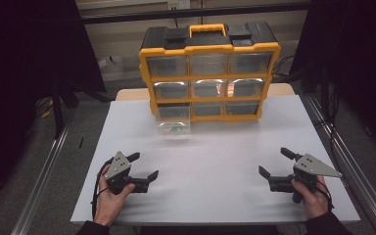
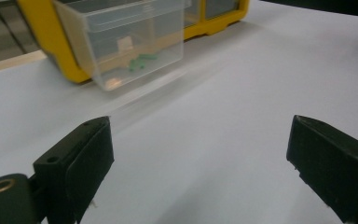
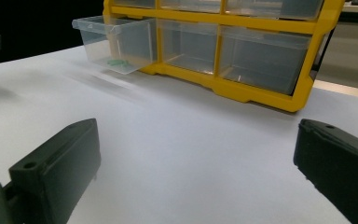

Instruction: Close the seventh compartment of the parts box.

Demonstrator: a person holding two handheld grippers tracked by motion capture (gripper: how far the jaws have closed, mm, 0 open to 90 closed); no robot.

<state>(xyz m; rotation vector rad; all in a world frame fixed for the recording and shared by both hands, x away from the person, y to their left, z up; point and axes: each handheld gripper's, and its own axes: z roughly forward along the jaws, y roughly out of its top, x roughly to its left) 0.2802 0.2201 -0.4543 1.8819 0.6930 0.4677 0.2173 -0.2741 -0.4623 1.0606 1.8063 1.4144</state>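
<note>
On the white surface (image 1: 215,156), both the left gripper (image 1: 144,166) and right gripper (image 1: 274,164) rest wide and empty, well short of the pulled-out bottom-left drawer (image 1: 174,126) holding small green pieces (image 2: 142,60), so reaching in looks next.

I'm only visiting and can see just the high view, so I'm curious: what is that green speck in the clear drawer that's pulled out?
Observer: The left gripper view shows the pulled-out drawer close up. Several small green pieces lie on its floor.
Operator: Anything else inside?
Observer: A small brownish spot near its front lower edge; I cannot tell what it is.
Operator: And its neighbours?
Observer: In the right gripper view, the middle bottom drawer and the right bottom drawer are pushed in and look empty.
</note>
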